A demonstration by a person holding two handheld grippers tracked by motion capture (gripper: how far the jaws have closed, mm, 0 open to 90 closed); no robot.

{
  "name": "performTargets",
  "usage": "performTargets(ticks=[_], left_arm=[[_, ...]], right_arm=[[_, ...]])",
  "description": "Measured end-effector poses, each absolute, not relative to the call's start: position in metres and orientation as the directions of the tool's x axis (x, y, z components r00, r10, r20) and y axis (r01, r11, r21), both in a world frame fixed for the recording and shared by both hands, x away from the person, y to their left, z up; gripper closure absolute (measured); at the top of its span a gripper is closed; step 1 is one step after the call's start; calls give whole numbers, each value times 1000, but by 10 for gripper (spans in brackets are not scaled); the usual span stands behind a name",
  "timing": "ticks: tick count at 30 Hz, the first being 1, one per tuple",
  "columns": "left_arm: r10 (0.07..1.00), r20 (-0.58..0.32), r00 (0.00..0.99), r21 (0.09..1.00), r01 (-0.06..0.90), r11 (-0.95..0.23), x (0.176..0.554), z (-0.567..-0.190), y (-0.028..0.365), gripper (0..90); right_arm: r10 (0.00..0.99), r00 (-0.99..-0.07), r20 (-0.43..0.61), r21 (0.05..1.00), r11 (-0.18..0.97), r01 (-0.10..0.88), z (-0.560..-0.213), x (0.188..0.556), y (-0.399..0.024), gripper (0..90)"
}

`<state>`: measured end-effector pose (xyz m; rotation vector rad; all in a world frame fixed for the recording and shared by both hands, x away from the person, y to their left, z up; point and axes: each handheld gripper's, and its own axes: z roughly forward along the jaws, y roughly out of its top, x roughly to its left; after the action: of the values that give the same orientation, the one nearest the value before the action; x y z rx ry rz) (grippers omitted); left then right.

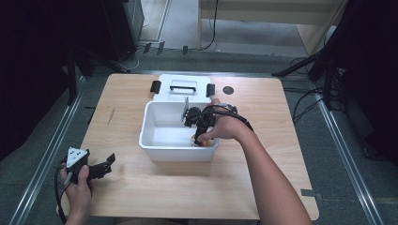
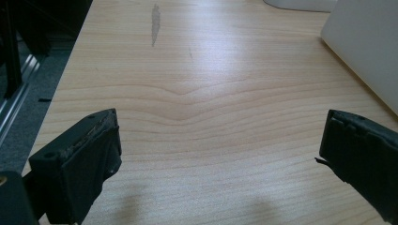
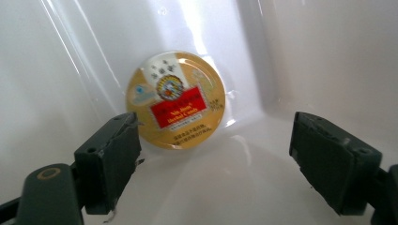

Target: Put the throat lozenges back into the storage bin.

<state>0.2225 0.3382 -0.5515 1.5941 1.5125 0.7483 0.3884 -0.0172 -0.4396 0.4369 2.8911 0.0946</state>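
Both tongs stand wide: our right gripper [image 3: 213, 164] reaches down into the white bin [image 1: 149, 123], the round gold tin [image 3: 175, 100] lying just beyond its jaws, ungrasped; our left gripper [image 2: 220, 164] idles over bare table [image 2: 211, 93], so we judge any pick hardly begun

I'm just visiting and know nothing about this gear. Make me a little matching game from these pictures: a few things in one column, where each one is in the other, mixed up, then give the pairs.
Things:
1. round gold tin
2. left claw
3. right claw
4. white lid

Places:
A. flat on the table behind the white bin
B. reaching down inside the bin, open
C. lying on the bin's floor near a corner
D. over bare wood at the table's near left, open

Pairs: 1-C, 2-D, 3-B, 4-A
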Motion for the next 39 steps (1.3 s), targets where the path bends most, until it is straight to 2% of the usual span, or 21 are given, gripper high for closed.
performTargets(ticks=[1, 2, 3, 9, 14, 25, 39], left_arm=[[988, -103, 113, 856, 517, 30, 222, -551, 338, 0], [988, -104, 112, 856, 515, 31, 222, -551, 338, 0], [988, -105, 113, 855, 517, 32, 222, -551, 339, 0], [988, -103, 112, 855, 518, 31, 222, -551, 338, 0], [988, -105, 112, 856, 516, 32, 222, -551, 338, 0], [988, -108, 110, 857, 514, 36, 222, -551, 339, 0], [989, -99, 112, 858, 514, 28, 222, -551, 338, 0]], right_arm=[[309, -929, -205, 114, 950, 290, -438, 388, -19, 229], [309, -929, -205, 114, 950, 290, -438, 388, -19, 229], [318, -928, -194, 140, 945, 294, -435, 388, -21, 290], [350, -924, -151, 222, 923, 314, -416, 385, -25, 320], [361, -921, -144, 243, 915, 321, -401, 379, -26, 264], [479, -867, -142, 308, 853, 421, -376, 376, -51, 136], [604, -785, -139, 367, 767, 526, -367, 370, -106, 82]])
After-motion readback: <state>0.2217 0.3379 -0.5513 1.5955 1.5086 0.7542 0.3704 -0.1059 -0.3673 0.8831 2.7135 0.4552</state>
